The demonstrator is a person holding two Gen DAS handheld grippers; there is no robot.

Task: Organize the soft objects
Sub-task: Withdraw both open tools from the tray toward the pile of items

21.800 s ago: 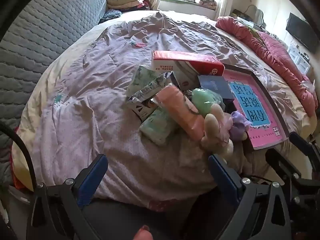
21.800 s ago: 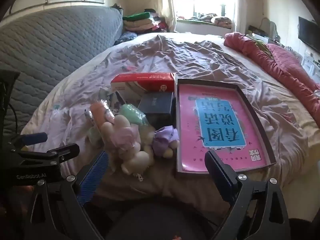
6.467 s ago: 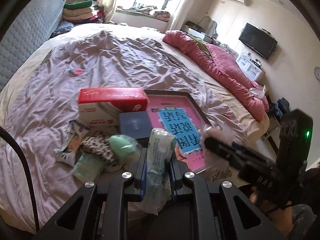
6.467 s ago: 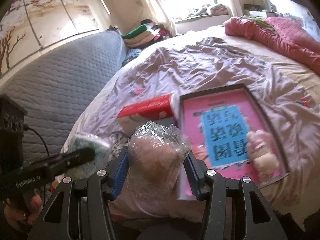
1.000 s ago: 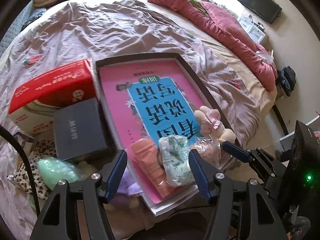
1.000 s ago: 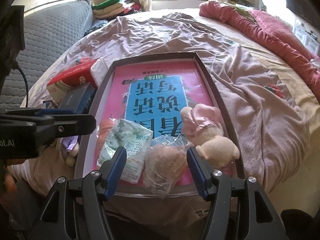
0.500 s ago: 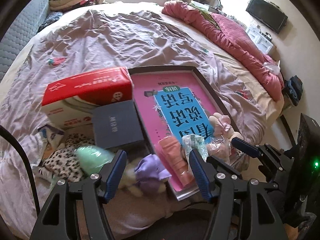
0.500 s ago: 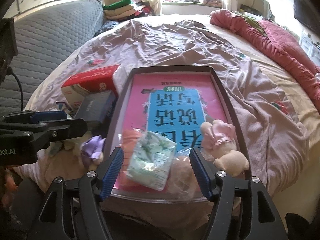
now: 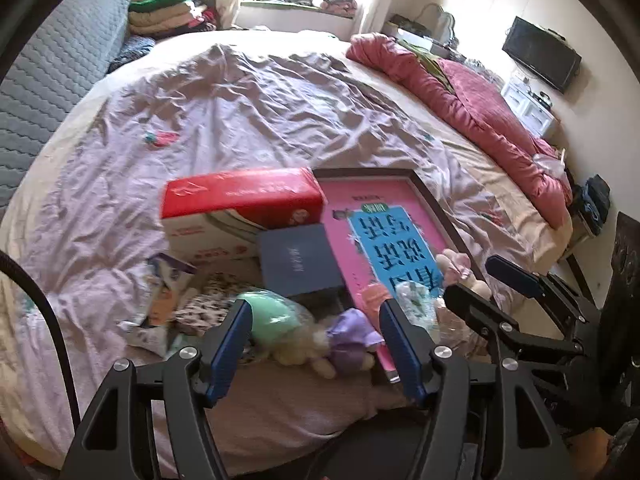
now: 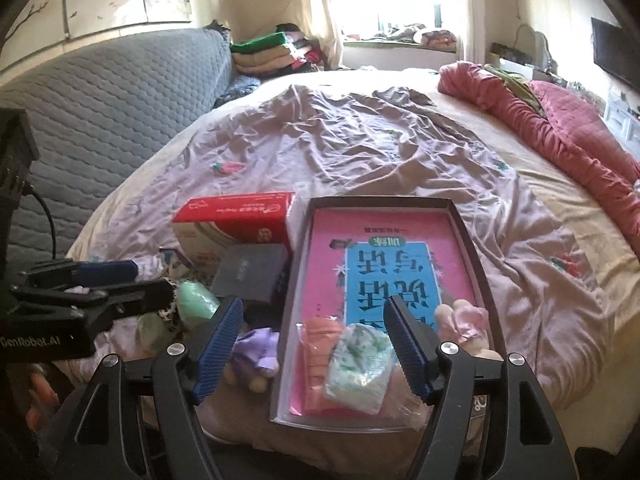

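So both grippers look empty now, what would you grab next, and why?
Probably the purple plush toy: it lies on the bed outside the tray, right in front of the open left gripper. A pink plush and two soft packs already sit inside the tray, so moving it there seems the likely step.

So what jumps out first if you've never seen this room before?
Probably the shallow box lined bright pink and blue, lying on the crumpled lilac bedspread, with soft packets and a plush toy at its near end. Beside it sits a red-topped carton.
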